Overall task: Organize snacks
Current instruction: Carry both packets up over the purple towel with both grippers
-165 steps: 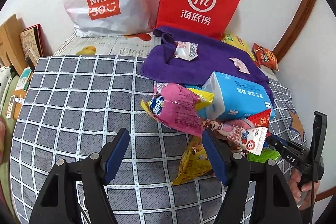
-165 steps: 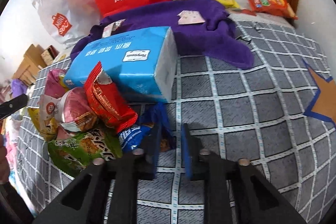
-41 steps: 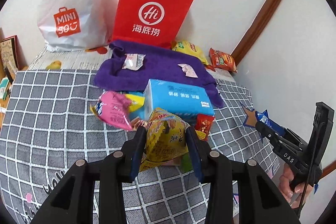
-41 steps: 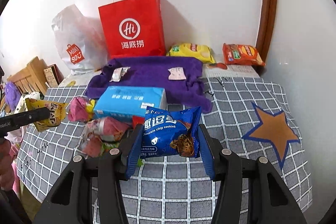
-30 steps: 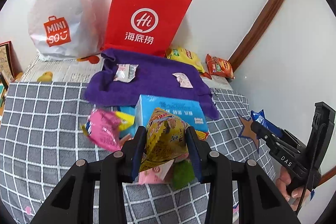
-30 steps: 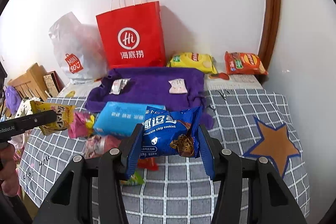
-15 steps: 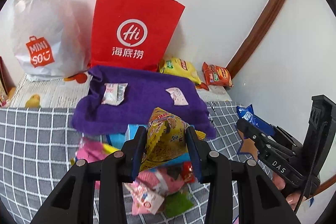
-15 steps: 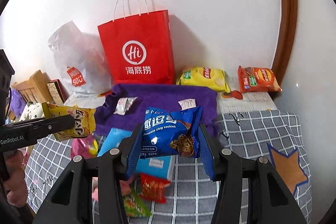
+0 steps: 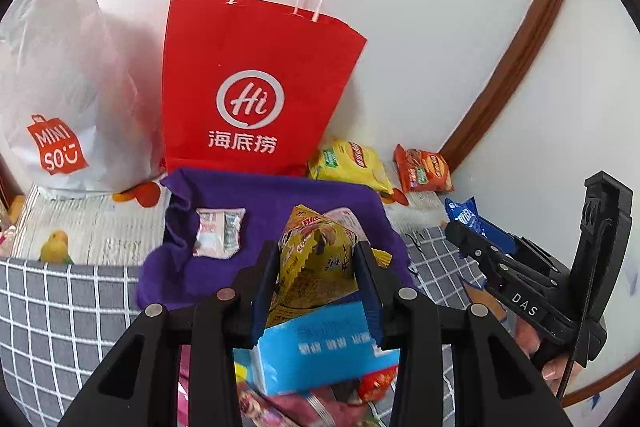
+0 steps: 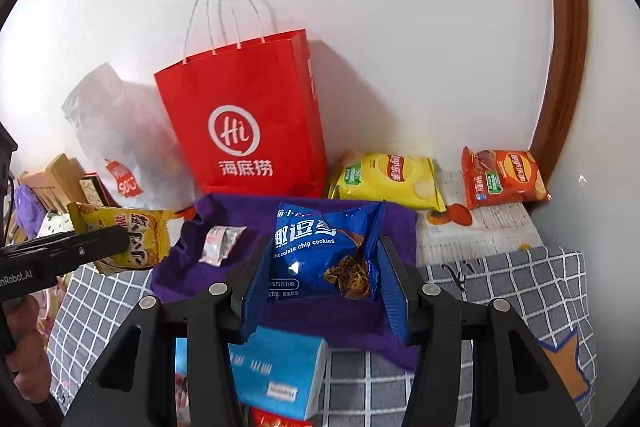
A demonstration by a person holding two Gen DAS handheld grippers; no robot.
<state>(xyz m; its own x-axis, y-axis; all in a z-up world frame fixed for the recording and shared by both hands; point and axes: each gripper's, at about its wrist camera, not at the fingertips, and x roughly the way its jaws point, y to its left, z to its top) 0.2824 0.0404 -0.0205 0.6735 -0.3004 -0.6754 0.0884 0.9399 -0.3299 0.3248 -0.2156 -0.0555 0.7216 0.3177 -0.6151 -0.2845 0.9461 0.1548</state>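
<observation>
My left gripper is shut on a yellow snack packet and holds it in the air above the purple cloth. My right gripper is shut on a blue chocolate chip cookie packet, also lifted over the purple cloth. A small silver sachet lies on the cloth. The red paper bag stands upright behind the cloth against the wall. The right gripper with the blue packet shows at the right of the left wrist view, and the yellow packet at the left of the right wrist view.
A white plastic bag stands left of the red bag. A yellow chip bag and an orange chip bag lie by the wall at right. A blue tissue pack and several loose snacks lie below the grippers on the grey checked cover.
Both grippers have moved forward toward the red bag and purple cloth, each still holding its packet. The snack pile and tissue pack have slid down toward the bottom of both views.
</observation>
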